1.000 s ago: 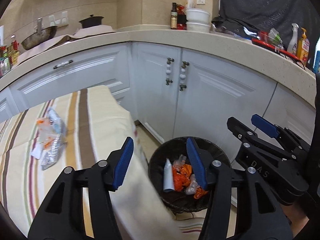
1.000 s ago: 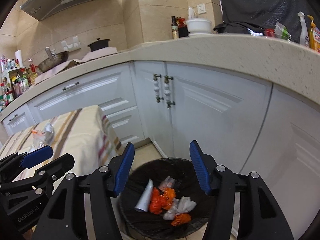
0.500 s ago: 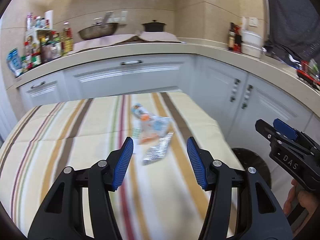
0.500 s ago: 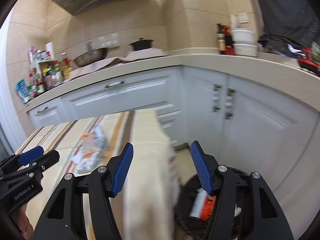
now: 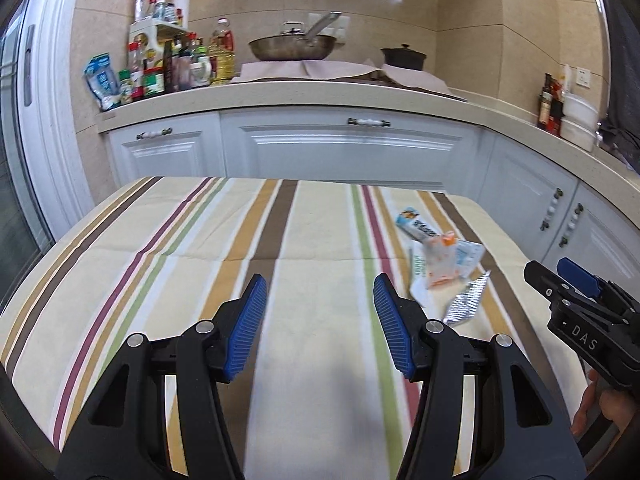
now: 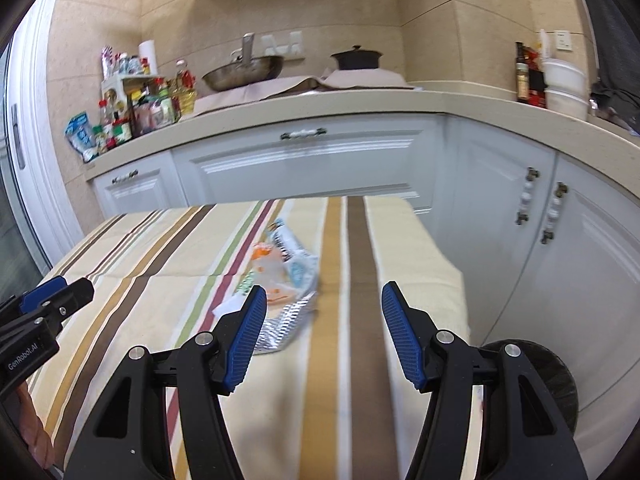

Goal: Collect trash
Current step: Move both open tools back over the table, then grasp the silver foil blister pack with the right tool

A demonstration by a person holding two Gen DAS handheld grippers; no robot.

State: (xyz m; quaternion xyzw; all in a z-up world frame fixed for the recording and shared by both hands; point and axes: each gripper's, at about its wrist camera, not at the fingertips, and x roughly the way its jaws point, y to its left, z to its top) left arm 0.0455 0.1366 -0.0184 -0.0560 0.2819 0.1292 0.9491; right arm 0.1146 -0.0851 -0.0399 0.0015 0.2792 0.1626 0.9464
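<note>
A small pile of trash lies on the striped tablecloth [image 5: 312, 240]: a clear wrapper with orange print [image 5: 440, 264], a blue and white packet [image 5: 416, 230] and a silver foil wrapper [image 5: 466, 304]. My left gripper [image 5: 320, 328] is open and empty above the cloth, left of the pile. My right gripper [image 6: 322, 334] is open and empty, just right of the foil wrapper [image 6: 286, 326] and the clear wrapper [image 6: 276, 276]. The black trash bin [image 6: 556, 380] stands on the floor beyond the table's right edge.
White cabinets [image 5: 348, 152] and a beige counter [image 5: 320, 92] run behind and to the right of the table. On the counter stand a wok [image 5: 292, 46], a black pot [image 5: 402, 58] and several bottles [image 5: 160, 68]. A white door frame [image 5: 52, 120] is at the left.
Both grippers have swung left from over the trash bin to above the table. The wrapper pile has come into front view and the bin has slid to the right edge.
</note>
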